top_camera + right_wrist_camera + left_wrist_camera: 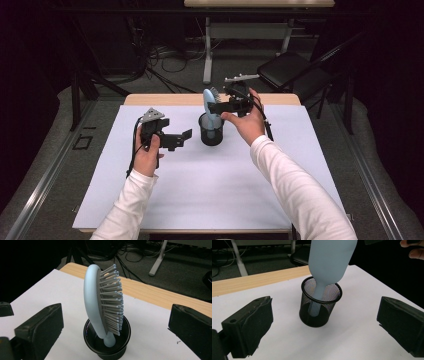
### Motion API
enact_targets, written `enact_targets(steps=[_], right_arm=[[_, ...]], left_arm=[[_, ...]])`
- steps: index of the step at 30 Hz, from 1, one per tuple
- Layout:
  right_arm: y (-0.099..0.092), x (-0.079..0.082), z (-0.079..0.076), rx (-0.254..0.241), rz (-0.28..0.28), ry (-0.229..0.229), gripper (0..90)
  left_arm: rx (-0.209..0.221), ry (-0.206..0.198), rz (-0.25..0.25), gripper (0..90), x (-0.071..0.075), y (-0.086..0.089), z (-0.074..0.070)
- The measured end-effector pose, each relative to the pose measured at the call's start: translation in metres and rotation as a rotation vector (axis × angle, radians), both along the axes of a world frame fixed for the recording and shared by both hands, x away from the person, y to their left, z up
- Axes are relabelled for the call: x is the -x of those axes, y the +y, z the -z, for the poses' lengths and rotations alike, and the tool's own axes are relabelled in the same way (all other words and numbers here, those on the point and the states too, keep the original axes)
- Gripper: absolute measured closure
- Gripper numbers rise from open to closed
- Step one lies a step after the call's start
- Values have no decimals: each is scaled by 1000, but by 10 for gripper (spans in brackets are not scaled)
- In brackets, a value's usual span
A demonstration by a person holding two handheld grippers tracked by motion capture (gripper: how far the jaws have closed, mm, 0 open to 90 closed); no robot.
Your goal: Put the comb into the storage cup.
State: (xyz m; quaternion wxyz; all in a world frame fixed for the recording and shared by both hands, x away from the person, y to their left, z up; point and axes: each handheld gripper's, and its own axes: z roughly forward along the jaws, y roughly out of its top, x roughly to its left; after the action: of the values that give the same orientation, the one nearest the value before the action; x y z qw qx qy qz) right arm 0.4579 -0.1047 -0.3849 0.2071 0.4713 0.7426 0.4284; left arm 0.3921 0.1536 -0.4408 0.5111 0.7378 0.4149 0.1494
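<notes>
Standing handle-down in a black mesh cup, the pale blue hairbrush rises well above the rim, its head leaning a little toward eleven o'clock in the high view. The cup sits on the white sheet that covers most of the tabletop, a touch past the middle toward twelve o'clock.

The right claw hangs at the brush head, coming in from about two o'clock of the cup. In the right gripper view its two black jaws stand wide apart on either side of the hairbrush, touching neither the smooth back nor the grey bristles; it is released, gripping nothing. The same view shows the handle dropping into the cup and resting against the inner wall.

The left claw is held at about nine o'clock of the cup, near it but clear, the person's left hand wrapped round its body. In the left gripper view its jaws are likewise spread wide, with the cup between them farther off and the blue back of the hairbrush towering over the rim; this claw is released too.

Both white sleeves come in from six o'clock. A strip of bare wood shows along the far edge at twelve o'clock.
</notes>
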Motion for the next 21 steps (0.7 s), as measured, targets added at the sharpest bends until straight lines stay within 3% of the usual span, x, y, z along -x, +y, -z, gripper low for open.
enact_targets(steps=[21], right_arm=[[-17, 20, -4, -7, -65, -9, 0]], left_arm=[[5, -6, 9, 6, 2, -1, -10]])
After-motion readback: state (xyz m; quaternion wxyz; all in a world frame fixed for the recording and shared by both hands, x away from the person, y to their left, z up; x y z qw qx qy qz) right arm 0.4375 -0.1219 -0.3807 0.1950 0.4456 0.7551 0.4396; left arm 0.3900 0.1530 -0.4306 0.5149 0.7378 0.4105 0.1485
